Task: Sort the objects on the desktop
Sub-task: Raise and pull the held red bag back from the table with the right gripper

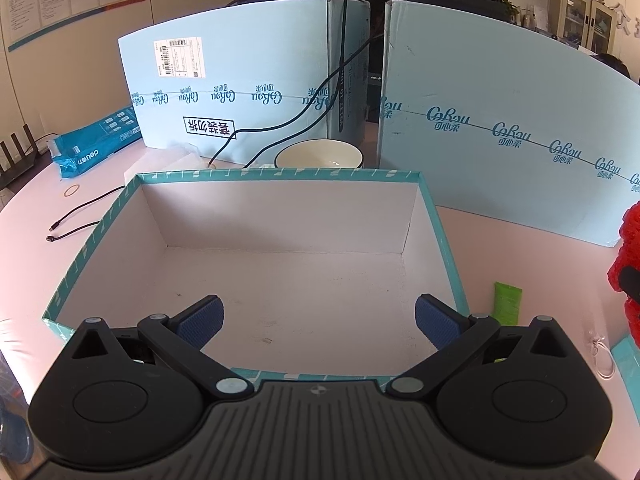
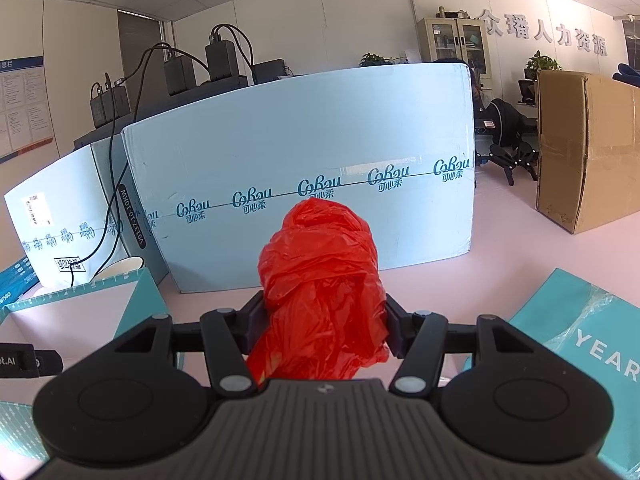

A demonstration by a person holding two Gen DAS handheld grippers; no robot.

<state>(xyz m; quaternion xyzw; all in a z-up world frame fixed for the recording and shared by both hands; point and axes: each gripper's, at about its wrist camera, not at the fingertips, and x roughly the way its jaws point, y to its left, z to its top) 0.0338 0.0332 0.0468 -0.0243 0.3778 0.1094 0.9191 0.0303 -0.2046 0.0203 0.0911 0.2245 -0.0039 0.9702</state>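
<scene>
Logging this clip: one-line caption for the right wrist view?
Right gripper shut on a crumpled red plastic bag, held above the pink desk before a pale blue carton.

Crinkly, glossy red plastic bag (image 2: 320,280) between my right fingers; my left pads (image 1: 200,320) are ribbed blue rubber, over a matt white cardboard box (image 1: 280,280).

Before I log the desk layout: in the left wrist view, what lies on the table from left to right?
Router → blue deli package → teal-rimmed box → green tube → red plastic bag.
</scene>
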